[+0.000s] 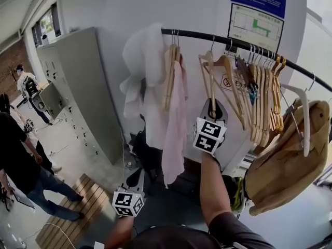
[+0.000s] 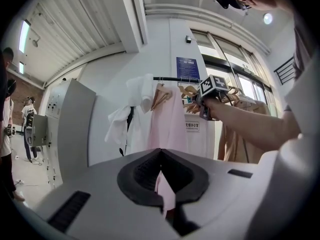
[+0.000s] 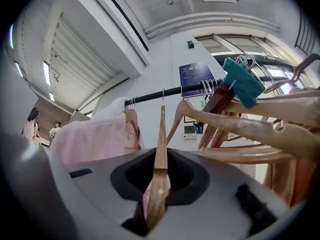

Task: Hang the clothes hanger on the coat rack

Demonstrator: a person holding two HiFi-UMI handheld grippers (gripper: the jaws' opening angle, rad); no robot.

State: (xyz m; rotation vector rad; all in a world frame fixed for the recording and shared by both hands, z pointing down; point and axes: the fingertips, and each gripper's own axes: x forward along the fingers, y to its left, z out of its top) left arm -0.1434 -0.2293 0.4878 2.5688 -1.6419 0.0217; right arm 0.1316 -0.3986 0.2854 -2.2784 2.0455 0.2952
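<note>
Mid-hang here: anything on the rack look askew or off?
Yes. The white garment is bunched at the left end of the rail, not hanging flat like the pink garment. The tan coat at right sits crumpled and slanted on its white hanger.

Left gripper (image 2: 161, 181), right gripper (image 3: 159, 181): pale grey shells, black jaw pads (image 2: 139, 173). White cubes (image 1: 209, 135), black square markers. Dark short sleeve (image 1: 234, 226).
</note>
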